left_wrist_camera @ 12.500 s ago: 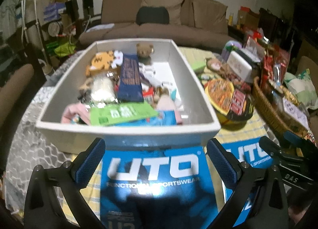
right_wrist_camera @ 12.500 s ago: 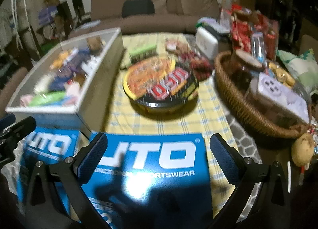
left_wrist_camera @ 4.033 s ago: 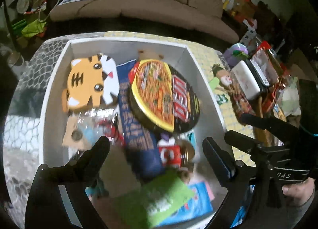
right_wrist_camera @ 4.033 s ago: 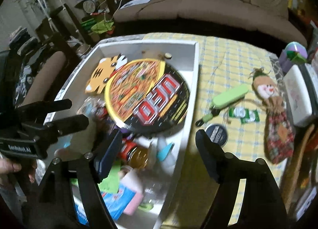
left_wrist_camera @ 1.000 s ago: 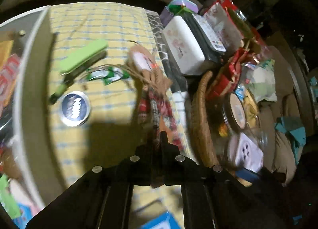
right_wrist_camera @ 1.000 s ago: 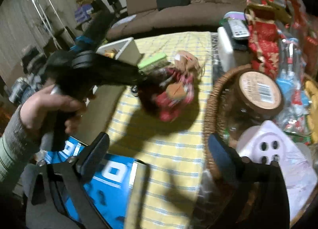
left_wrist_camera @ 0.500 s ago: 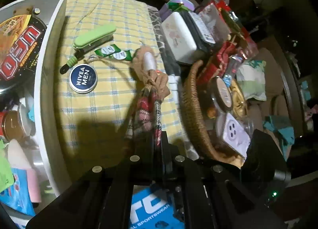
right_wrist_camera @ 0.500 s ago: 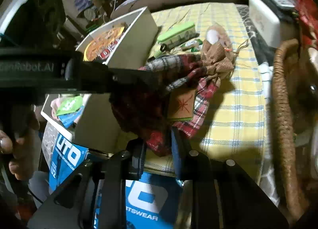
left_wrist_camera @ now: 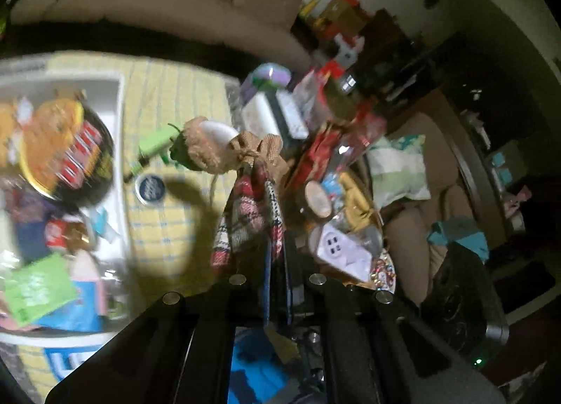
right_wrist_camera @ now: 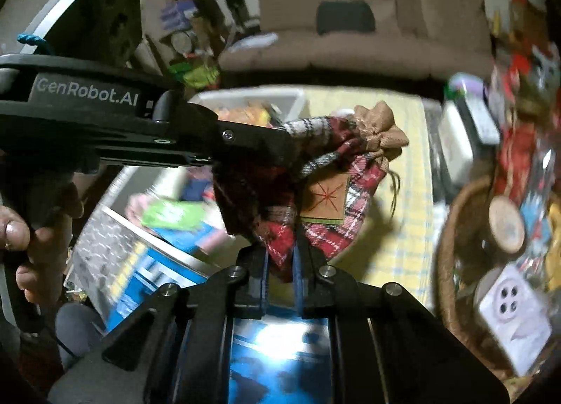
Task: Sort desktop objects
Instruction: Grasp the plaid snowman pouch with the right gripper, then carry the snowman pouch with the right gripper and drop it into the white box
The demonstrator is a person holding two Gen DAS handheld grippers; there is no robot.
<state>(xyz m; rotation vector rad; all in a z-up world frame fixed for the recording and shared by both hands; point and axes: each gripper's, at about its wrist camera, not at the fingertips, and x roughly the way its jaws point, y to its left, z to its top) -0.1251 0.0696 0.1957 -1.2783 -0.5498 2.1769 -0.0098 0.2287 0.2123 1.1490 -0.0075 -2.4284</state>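
My left gripper [left_wrist_camera: 277, 260], angled downward, has its fingers clenched on the plaid doll [left_wrist_camera: 245, 200], held above the table [left_wrist_camera: 168, 228] beside the white bin [left_wrist_camera: 121, 144]. My right gripper [right_wrist_camera: 280, 260], closing, pinches the doll's hem from below.

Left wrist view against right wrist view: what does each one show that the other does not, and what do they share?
Only the left wrist view shows the doll's head, the round blue tin on the yellow cloth, and the noodle bowl inside the white bin.

Only the right wrist view shows the person's hand on the left gripper's handle, and the star tag on the doll.

Both show the plaid doll lifted off the table with both sets of jaws shut on its fabric, the wicker basket, the white socket block and the sofa.
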